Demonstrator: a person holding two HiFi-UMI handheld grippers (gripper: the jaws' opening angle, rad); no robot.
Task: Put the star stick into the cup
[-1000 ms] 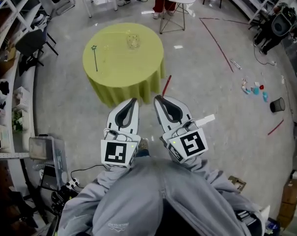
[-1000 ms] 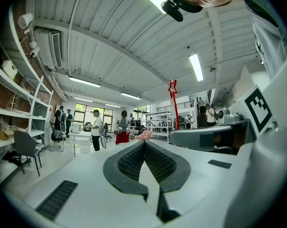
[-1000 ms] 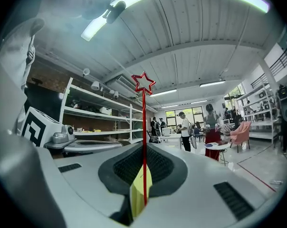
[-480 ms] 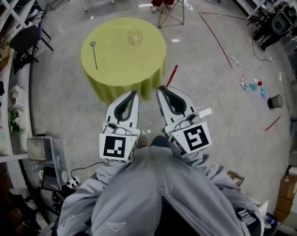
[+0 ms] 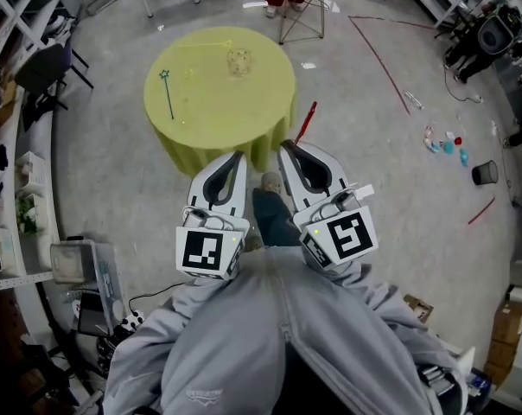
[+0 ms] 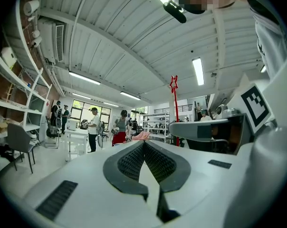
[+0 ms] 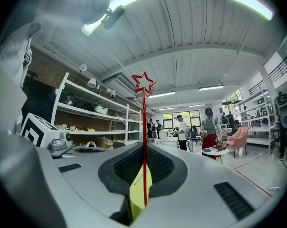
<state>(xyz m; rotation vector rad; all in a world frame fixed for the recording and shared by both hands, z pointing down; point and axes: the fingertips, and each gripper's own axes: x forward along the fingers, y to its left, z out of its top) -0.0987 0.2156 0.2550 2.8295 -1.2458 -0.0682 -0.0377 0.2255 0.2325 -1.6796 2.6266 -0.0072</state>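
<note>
Your right gripper (image 5: 286, 149) pinches the red star stick (image 7: 144, 127); your left gripper (image 5: 236, 157) is closed on nothing. The cup (image 5: 238, 60), seemingly glass, stands around one o'clock on the table (image 5: 244, 119).

No lettering can be read; the small print on the sweatshirt (image 5: 244, 353) is blurred.
</note>
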